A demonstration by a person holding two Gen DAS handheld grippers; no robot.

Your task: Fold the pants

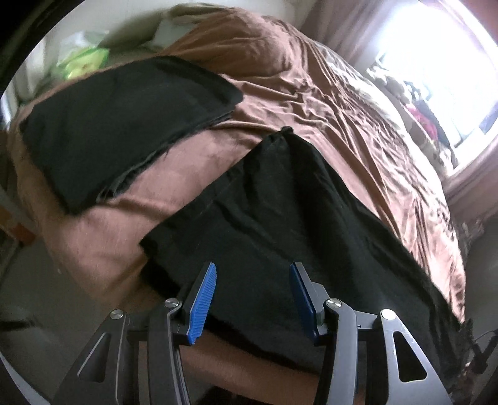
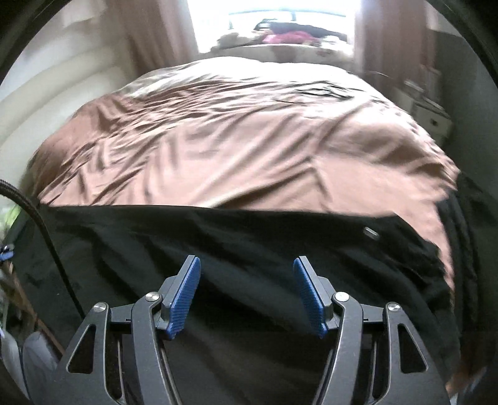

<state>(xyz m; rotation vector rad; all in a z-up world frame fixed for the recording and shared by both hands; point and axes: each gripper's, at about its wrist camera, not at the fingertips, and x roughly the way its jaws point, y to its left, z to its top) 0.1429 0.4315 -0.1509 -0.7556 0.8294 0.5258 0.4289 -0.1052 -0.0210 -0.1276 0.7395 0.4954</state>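
Observation:
Black pants (image 1: pixel 280 218) lie spread flat along the near edge of a bed with a brown cover (image 1: pixel 311 87). My left gripper (image 1: pixel 252 268) hovers over their near part, jaws open, nothing between the blue pads. A folded black garment (image 1: pixel 124 124) rests on the bed to the upper left. In the right wrist view the same black pants (image 2: pixel 249 249) stretch across the bed's near edge, a small metal button (image 2: pixel 370 232) showing at the right. My right gripper (image 2: pixel 247 260) stands open above them, holding nothing.
A bright window (image 2: pixel 274 25) with curtains lies beyond the bed's far side. Green and white items (image 1: pixel 84 59) sit past the bed at upper left. A white drawer unit (image 2: pixel 432 115) stands at the right. A dark cable (image 2: pixel 34 218) hangs at the left.

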